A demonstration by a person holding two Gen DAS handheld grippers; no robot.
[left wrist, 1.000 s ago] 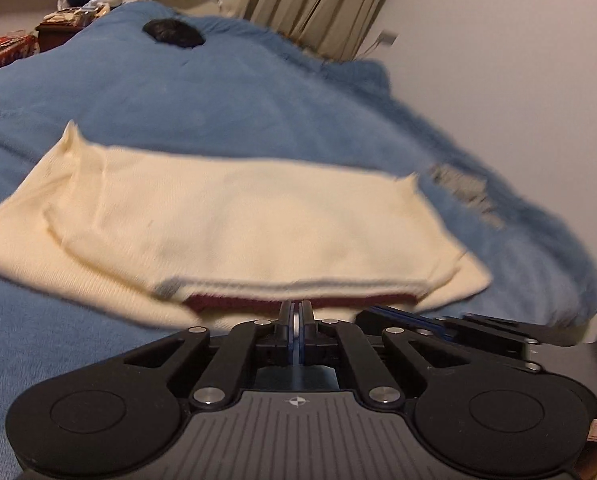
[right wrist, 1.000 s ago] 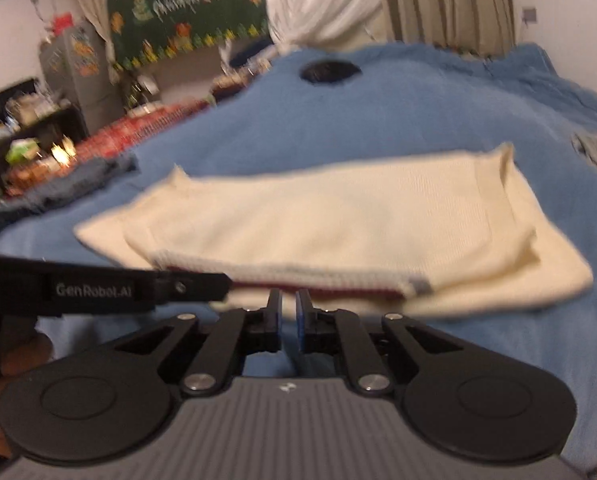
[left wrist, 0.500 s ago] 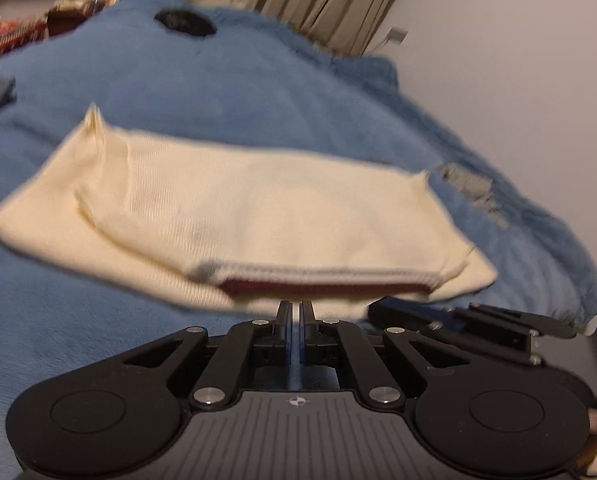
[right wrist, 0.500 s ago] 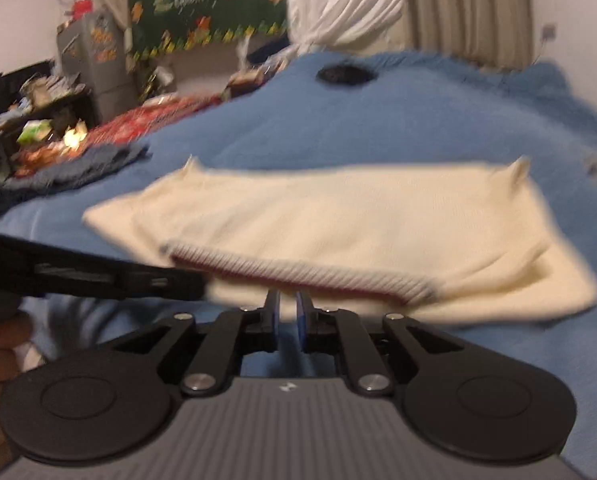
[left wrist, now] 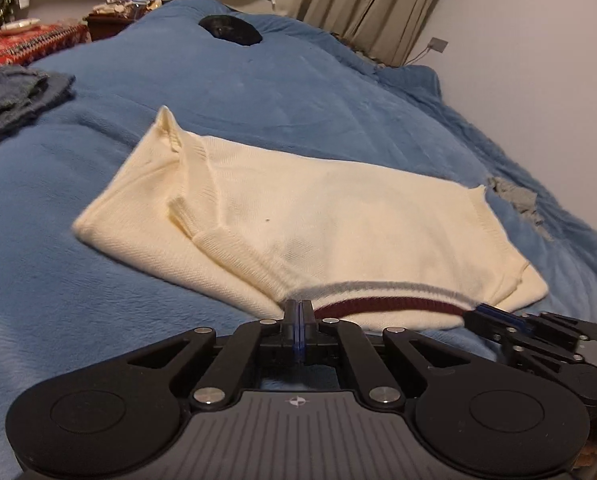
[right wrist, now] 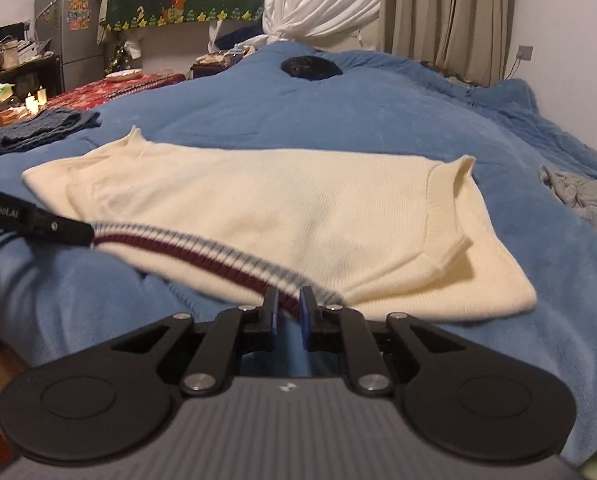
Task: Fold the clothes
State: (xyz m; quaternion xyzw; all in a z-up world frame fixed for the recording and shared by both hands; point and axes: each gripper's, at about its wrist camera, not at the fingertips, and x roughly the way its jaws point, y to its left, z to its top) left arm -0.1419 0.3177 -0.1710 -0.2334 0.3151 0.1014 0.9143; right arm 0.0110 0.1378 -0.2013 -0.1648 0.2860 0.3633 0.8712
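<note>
A cream knitted sweater (left wrist: pixel 338 220) lies folded on the blue blanket (left wrist: pixel 98 320). Its hem (left wrist: pixel 390 306) carries a maroon stripe and is raised a little off the bed. My left gripper (left wrist: pixel 298 310) is shut on the left end of that hem. From the right wrist view the left gripper (right wrist: pixel 88 234) pinches the hem (right wrist: pixel 178 244) where the stripe begins. My right gripper (right wrist: pixel 288 304) holds the other end with its fingers a narrow gap apart and the striped hem between them. In the left wrist view the right gripper (left wrist: pixel 474 316) appears at the hem's right end.
A dark folded cloth (right wrist: pixel 38 130) lies at the bed's left edge and a grey crumpled cloth (right wrist: pixel 582 196) at the right. A black object (right wrist: pixel 310 68) sits far up the bed. A wall (left wrist: pixel 538 80) runs along the right side and curtains hang behind.
Both grippers have shifted with the striped hem, which now stretches more clearly between them. The sweater looks closer and sharper in both views.
</note>
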